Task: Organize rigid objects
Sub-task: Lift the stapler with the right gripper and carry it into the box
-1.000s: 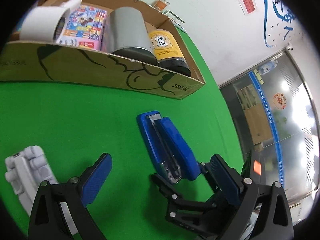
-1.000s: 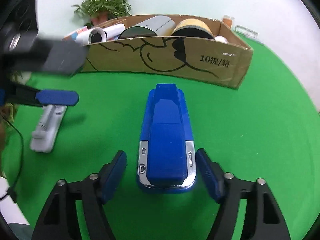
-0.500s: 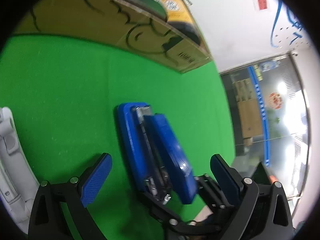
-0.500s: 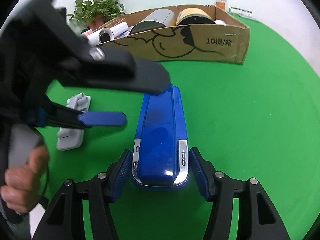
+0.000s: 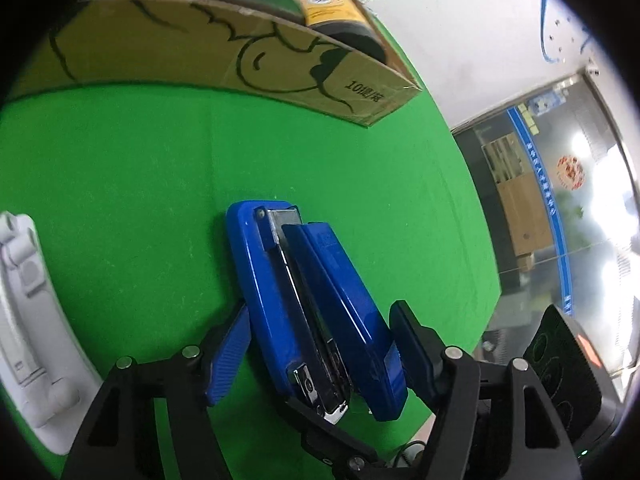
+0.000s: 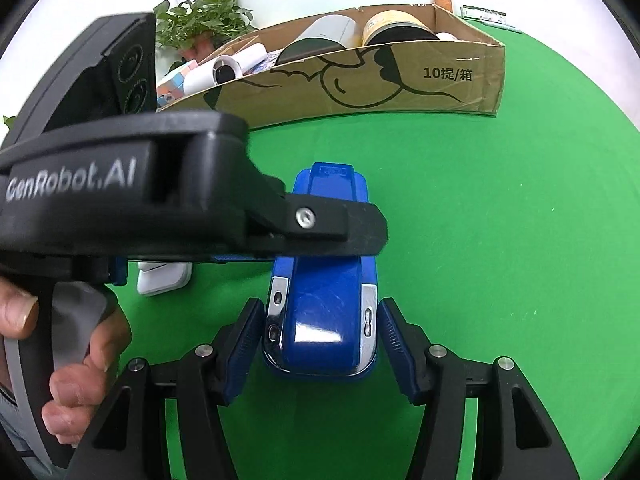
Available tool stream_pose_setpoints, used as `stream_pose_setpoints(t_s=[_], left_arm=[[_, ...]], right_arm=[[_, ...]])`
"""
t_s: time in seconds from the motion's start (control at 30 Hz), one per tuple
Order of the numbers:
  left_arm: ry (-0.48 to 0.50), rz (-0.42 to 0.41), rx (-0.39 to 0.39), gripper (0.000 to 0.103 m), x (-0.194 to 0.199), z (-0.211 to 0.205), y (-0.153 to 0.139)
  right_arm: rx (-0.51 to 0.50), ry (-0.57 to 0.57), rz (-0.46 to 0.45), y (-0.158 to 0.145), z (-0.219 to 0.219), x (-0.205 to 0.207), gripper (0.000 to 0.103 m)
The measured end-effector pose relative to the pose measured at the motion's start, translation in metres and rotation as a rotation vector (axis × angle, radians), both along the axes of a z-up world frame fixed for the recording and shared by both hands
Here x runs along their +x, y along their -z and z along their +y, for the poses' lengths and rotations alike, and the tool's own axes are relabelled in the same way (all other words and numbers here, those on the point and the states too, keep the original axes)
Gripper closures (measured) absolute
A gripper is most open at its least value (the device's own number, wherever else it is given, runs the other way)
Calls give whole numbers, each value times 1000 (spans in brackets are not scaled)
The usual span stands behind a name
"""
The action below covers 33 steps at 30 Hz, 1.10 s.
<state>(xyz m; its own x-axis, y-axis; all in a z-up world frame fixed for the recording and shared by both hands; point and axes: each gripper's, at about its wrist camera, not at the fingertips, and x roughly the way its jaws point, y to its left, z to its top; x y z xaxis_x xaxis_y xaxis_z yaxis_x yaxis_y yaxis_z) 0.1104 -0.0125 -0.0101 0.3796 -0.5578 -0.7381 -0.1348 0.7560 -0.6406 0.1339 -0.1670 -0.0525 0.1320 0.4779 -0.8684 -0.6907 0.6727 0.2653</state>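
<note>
A blue stapler (image 5: 308,296) lies on the green cloth, also in the right wrist view (image 6: 324,280). My left gripper (image 5: 320,352) reaches across it from the side, its blue pads close on the stapler's base and top; the right pad shows a small gap. My right gripper (image 6: 320,344) straddles the stapler's rear end, with its pads just off both sides. The left gripper's black body (image 6: 160,200) crosses over the stapler in the right wrist view. A cardboard box (image 6: 400,84) stands behind, holding rolls, a tin and a jar.
A white plastic holder (image 5: 28,312) lies on the cloth left of the stapler, also in the right wrist view (image 6: 164,276). A potted plant (image 6: 200,20) stands behind the box. A glass door (image 5: 560,200) is off to the right.
My left gripper swung in over the stapler and narrowed around it. My right gripper moved forward and closed in on the stapler's rear end.
</note>
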Motion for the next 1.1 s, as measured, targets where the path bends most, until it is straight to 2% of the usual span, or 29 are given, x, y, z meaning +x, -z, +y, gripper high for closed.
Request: stream_pose_setpoints(t_s=[0.2,0.4,0.63,0.87,1.1], left_arm=[[-21,-133,45,42,-8,2,-43],[-44,-254,134,49,-12,18,-90],[-96,-308,177,51,7,62,-123],[-109,-310,144,52,45,116,-142],[-102,-217,79,54,95,162,-135]], right_arm=[[62,0,-108,-27,3,-2,47],[117,-31,-187,-60,28,5,47],[178,-69,-231,-89,75,28,48],[180,-84,-224,-107,139,79,48],[113,-85,-120,-98,202,139,48]])
